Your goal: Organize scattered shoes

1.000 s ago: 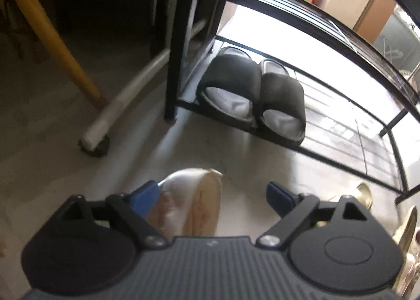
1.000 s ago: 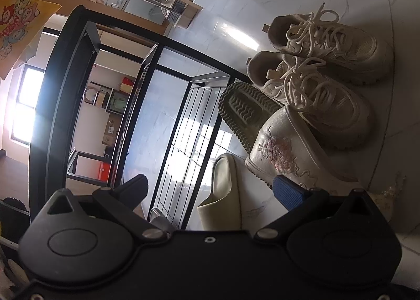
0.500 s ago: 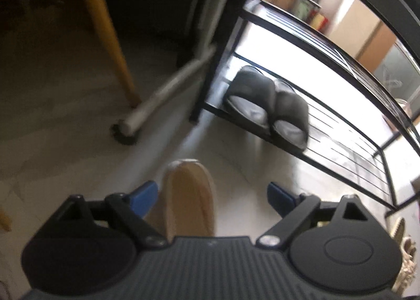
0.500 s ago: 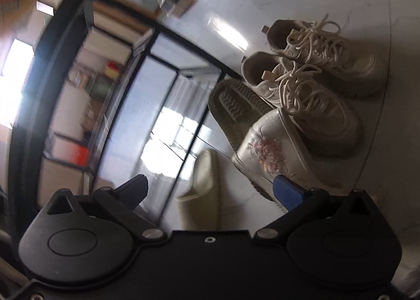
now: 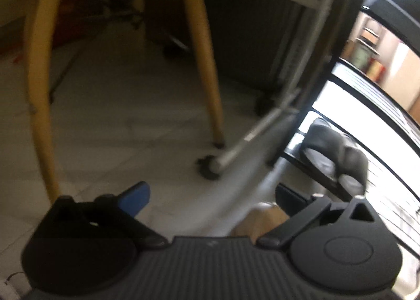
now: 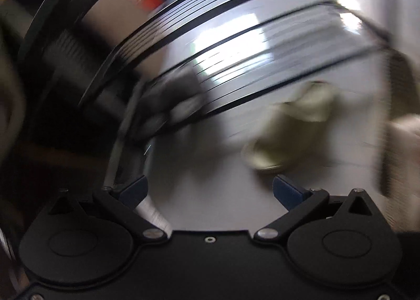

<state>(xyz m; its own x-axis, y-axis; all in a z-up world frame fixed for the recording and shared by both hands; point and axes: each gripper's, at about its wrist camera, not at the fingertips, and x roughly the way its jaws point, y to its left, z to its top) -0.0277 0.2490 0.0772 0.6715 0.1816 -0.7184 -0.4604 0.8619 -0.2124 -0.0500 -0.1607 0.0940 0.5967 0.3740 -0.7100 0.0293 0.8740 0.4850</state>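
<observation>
My left gripper (image 5: 210, 195) is open with nothing held. The toe of a beige slipper (image 5: 265, 221) shows low down, close to its right finger. A pair of black slippers (image 5: 333, 153) sits side by side on the bottom shelf of the black wire shoe rack (image 5: 367, 106) at the right. The right wrist view is heavily blurred. My right gripper (image 6: 210, 189) is open and empty. On the pale floor ahead of it lies a cream slipper (image 6: 283, 137), to the right of centre. The black slippers (image 6: 168, 108) appear as a dark smear on the rack (image 6: 236, 30).
Yellow chair legs (image 5: 204, 64) stand on the floor left of the rack. A white tube with a black caster (image 5: 210, 166) runs along the floor beside the rack's post. A blurred pale shape (image 6: 404, 148) sits at the right edge.
Both views have swung quickly to the left. The beige slipper has shifted from my left gripper's left finger to its right one. The sneakers have left the right view.
</observation>
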